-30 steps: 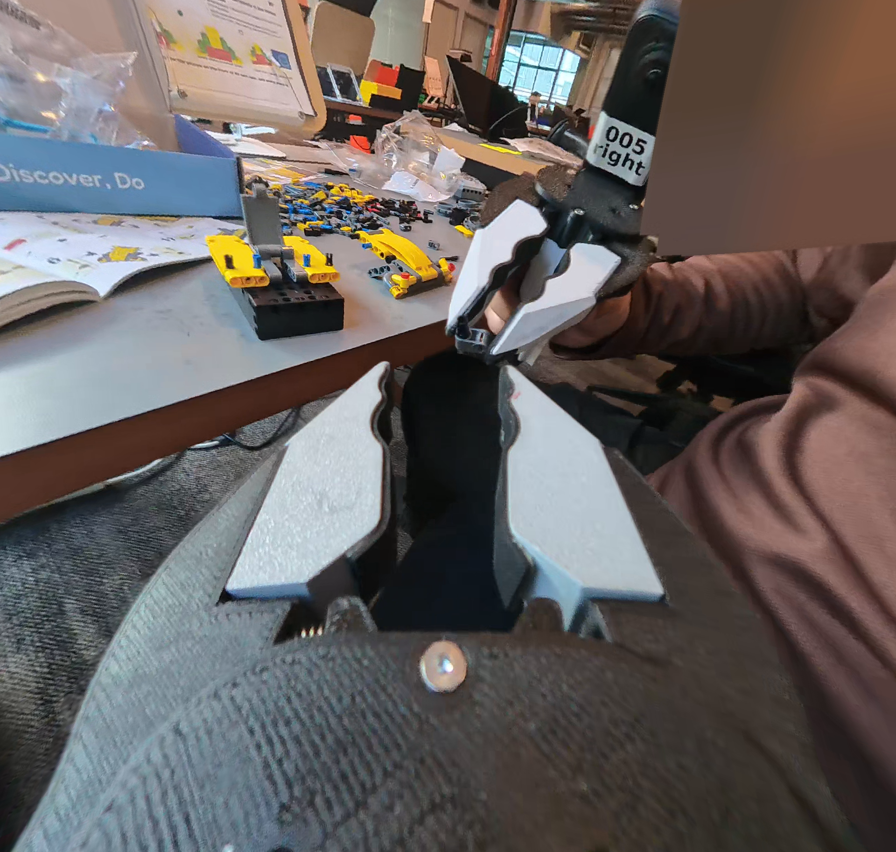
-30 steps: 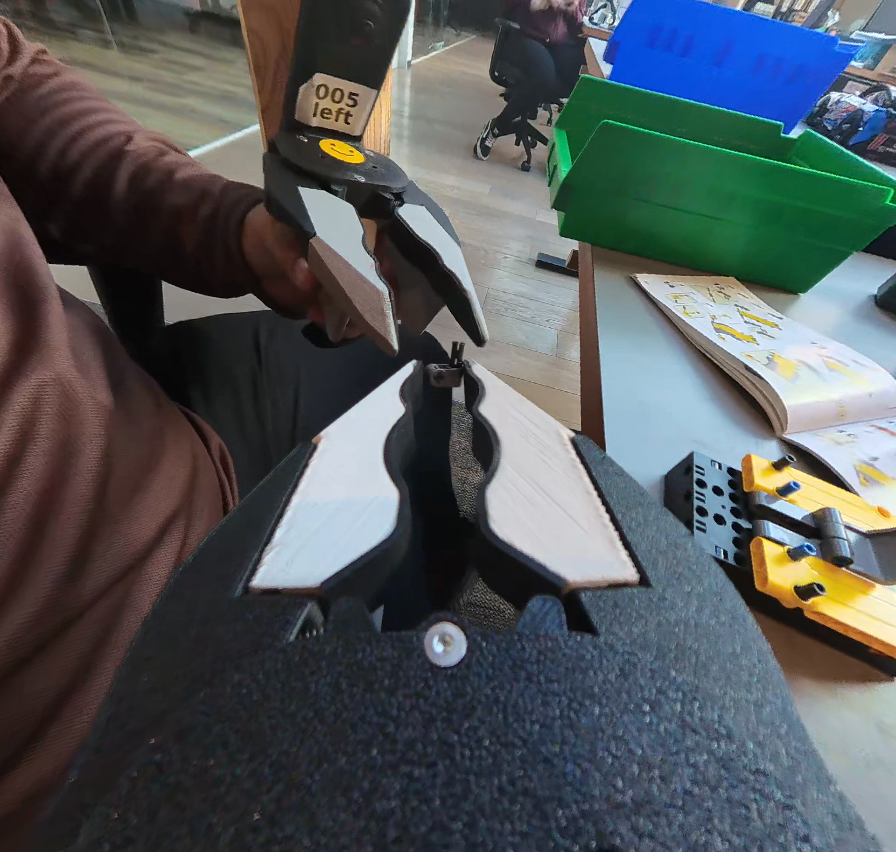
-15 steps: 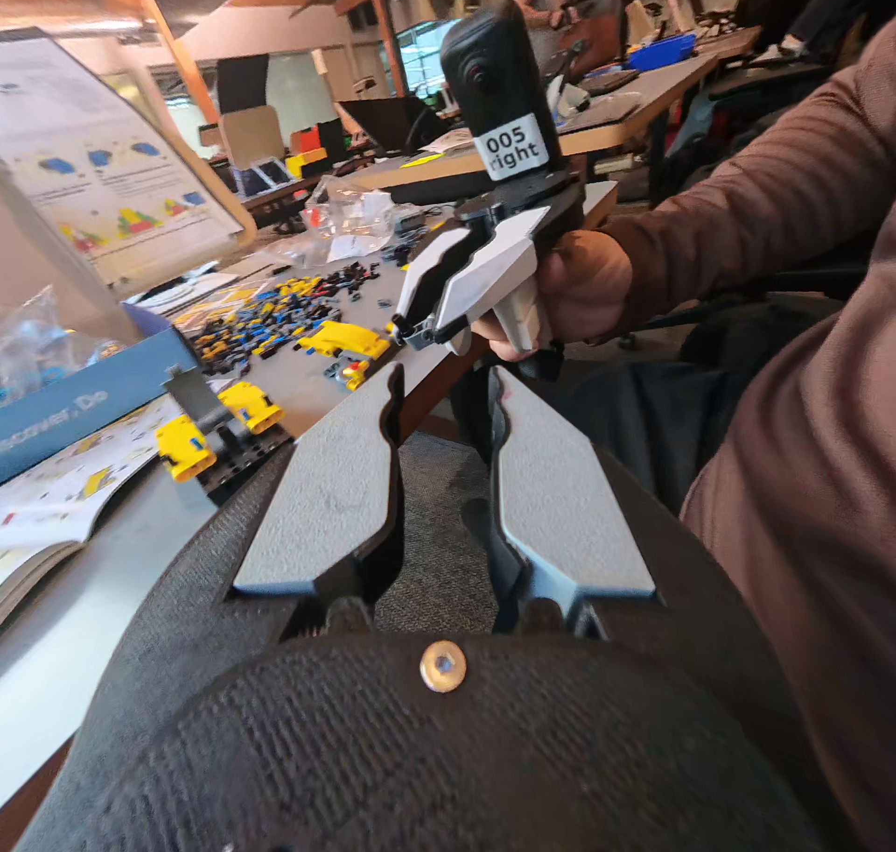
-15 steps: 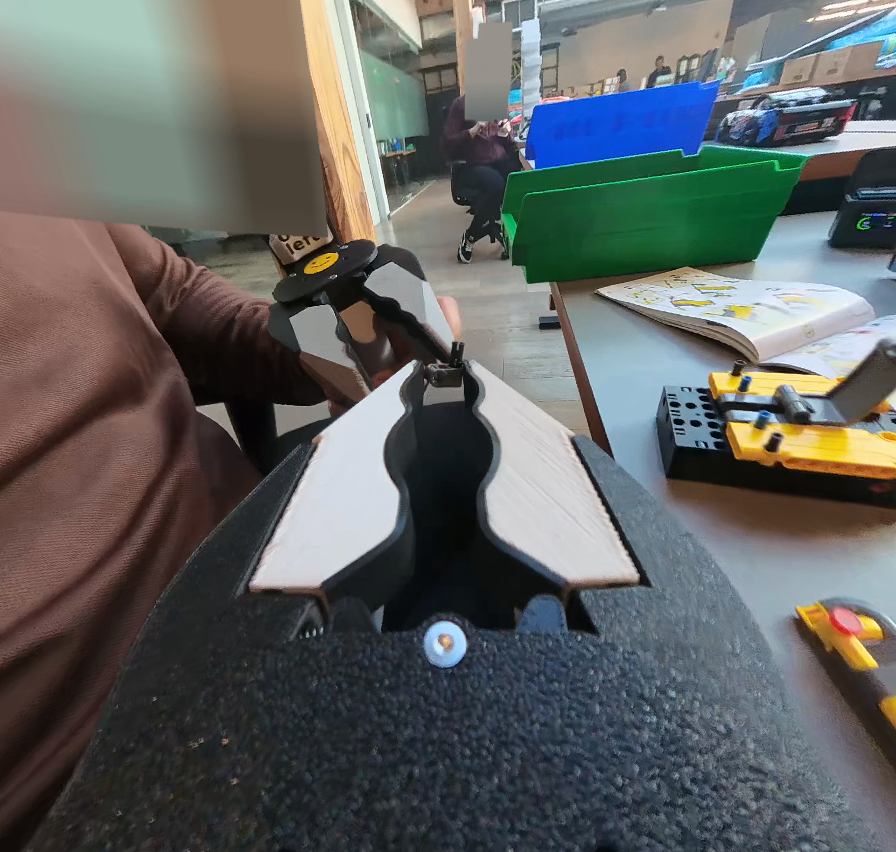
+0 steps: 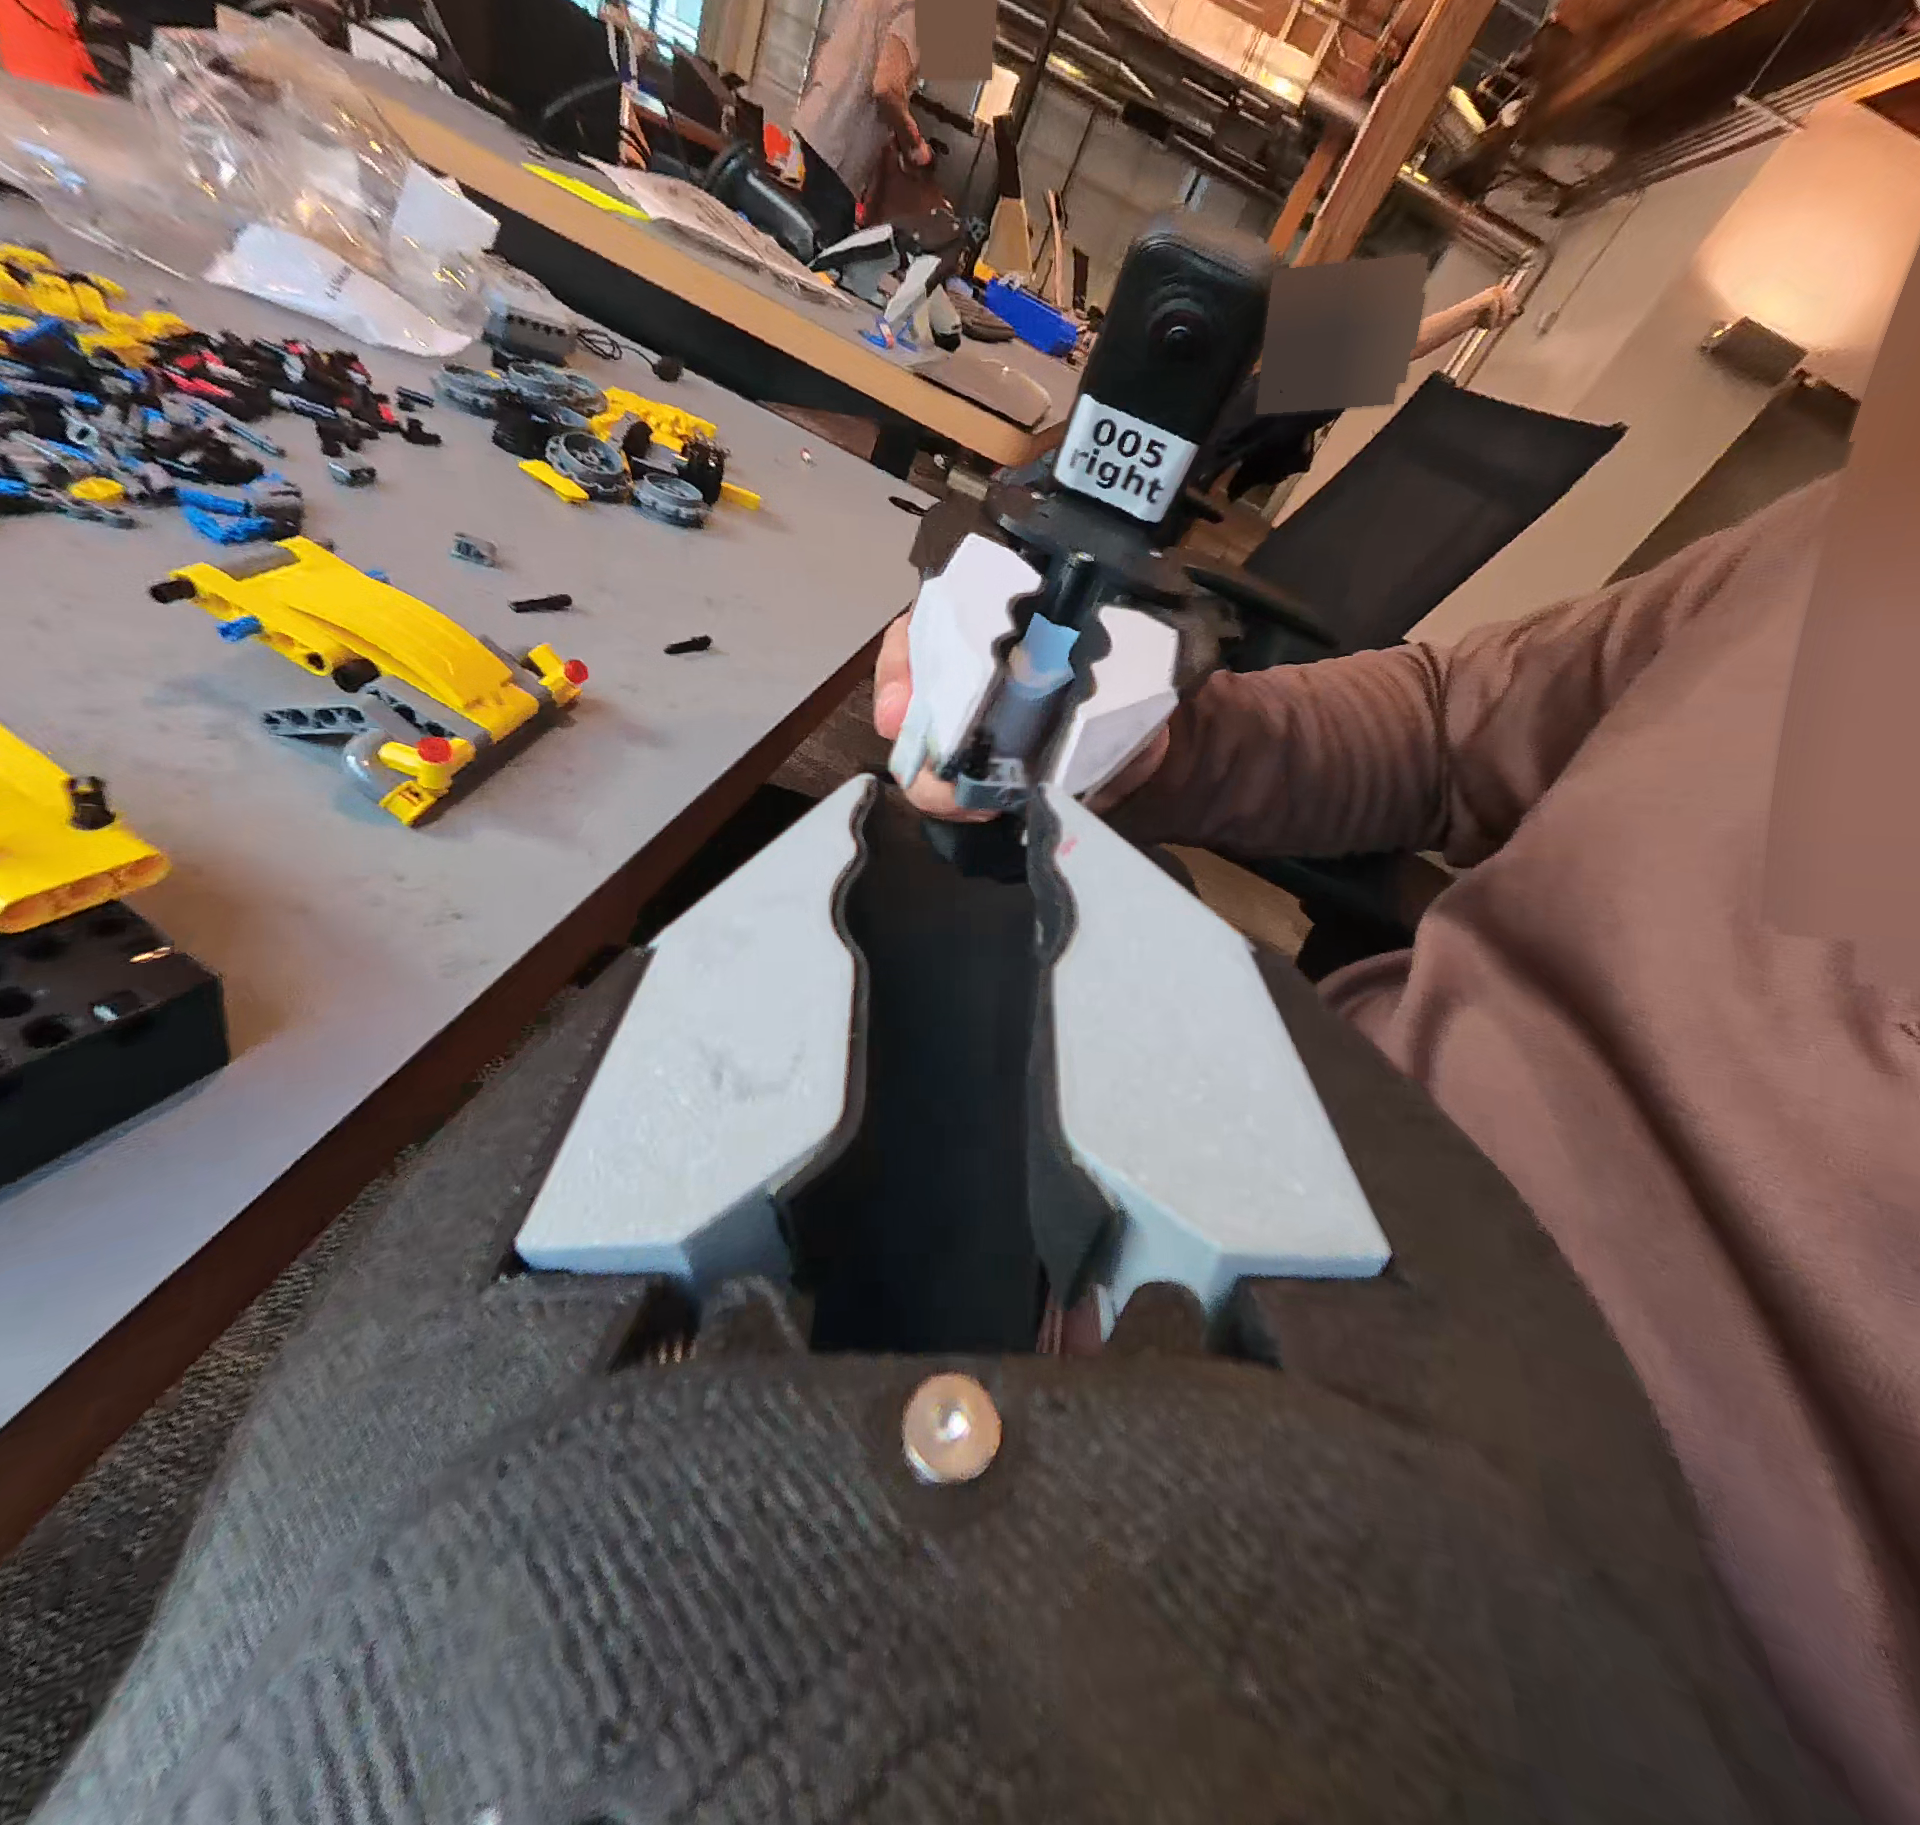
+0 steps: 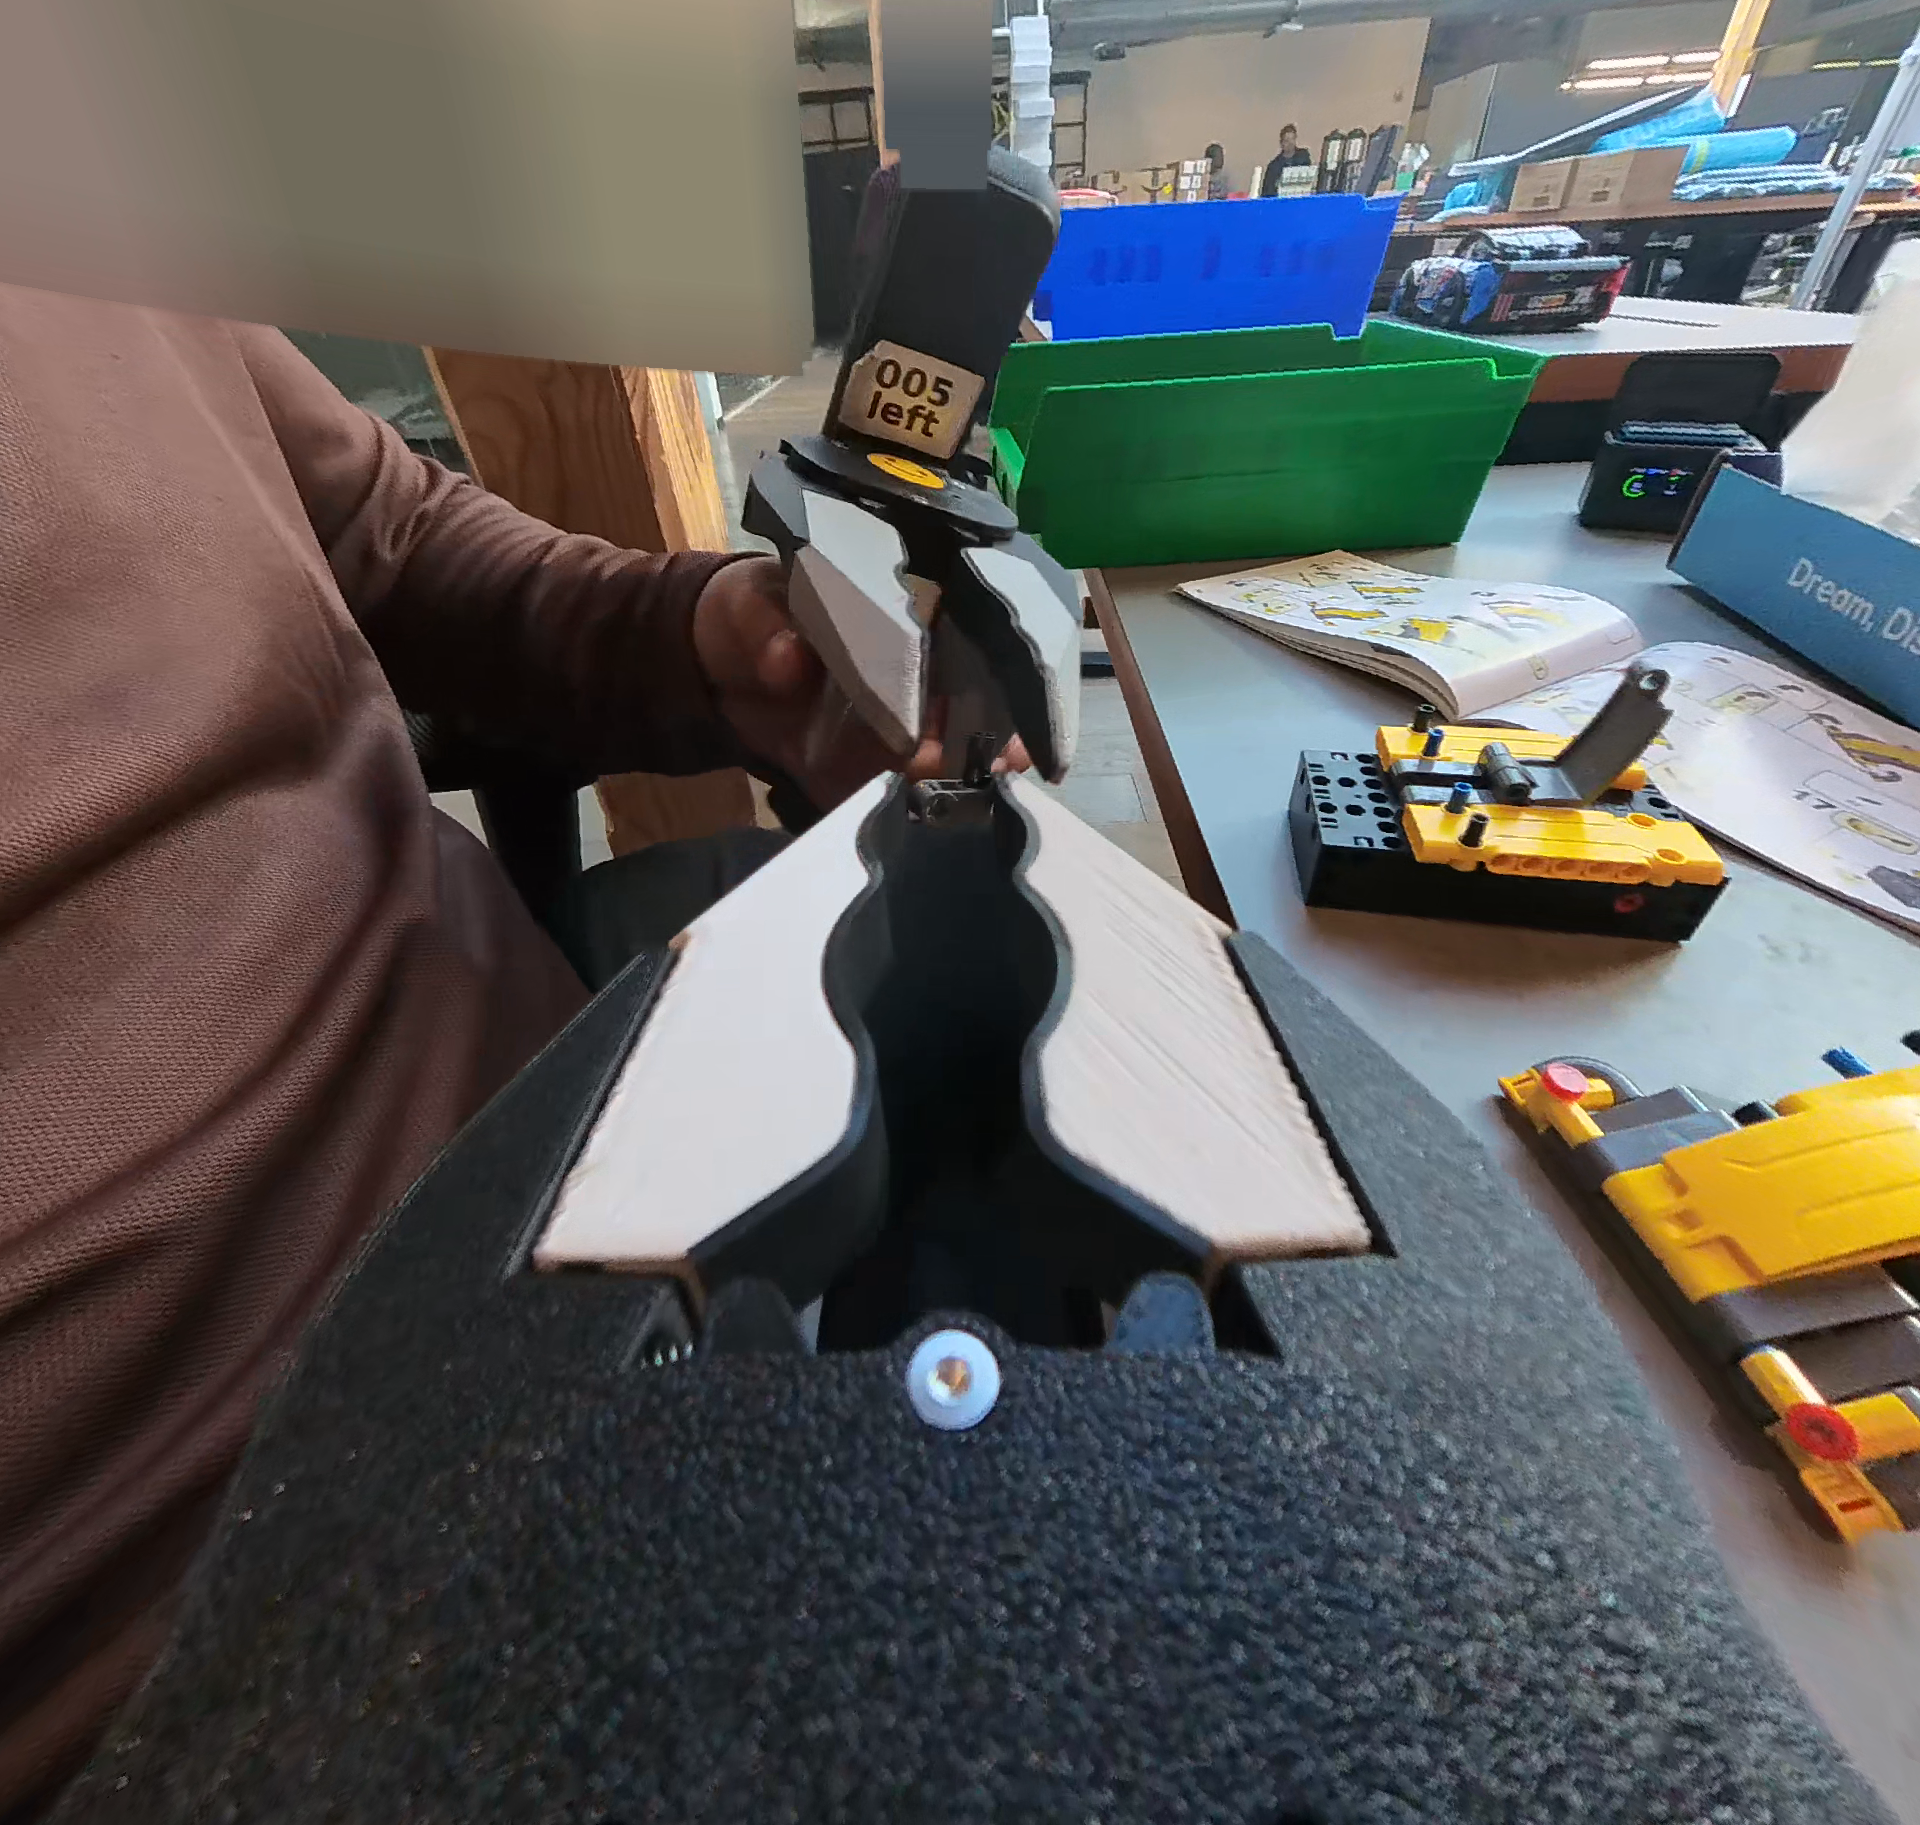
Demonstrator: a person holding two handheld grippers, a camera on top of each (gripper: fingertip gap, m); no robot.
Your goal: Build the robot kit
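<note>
Notably small grey piece (image 6: 948,801), right tool (image 6: 951,788) pinching

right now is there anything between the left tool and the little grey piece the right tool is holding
Nothing visible stands between them. The left tool is open, its tips right at the small grey piece pinched in the right tool. Only open air separates them.

Label (image 5: 1117,466) on right tool (image 5: 982,773), label (image 6: 911,404) on left tool (image 6: 977,757); lettered blue box (image 6: 1808,591).

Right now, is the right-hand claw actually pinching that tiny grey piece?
Touching: in the right wrist view, the right gripper has both tips closed against the small grey piece.
</note>
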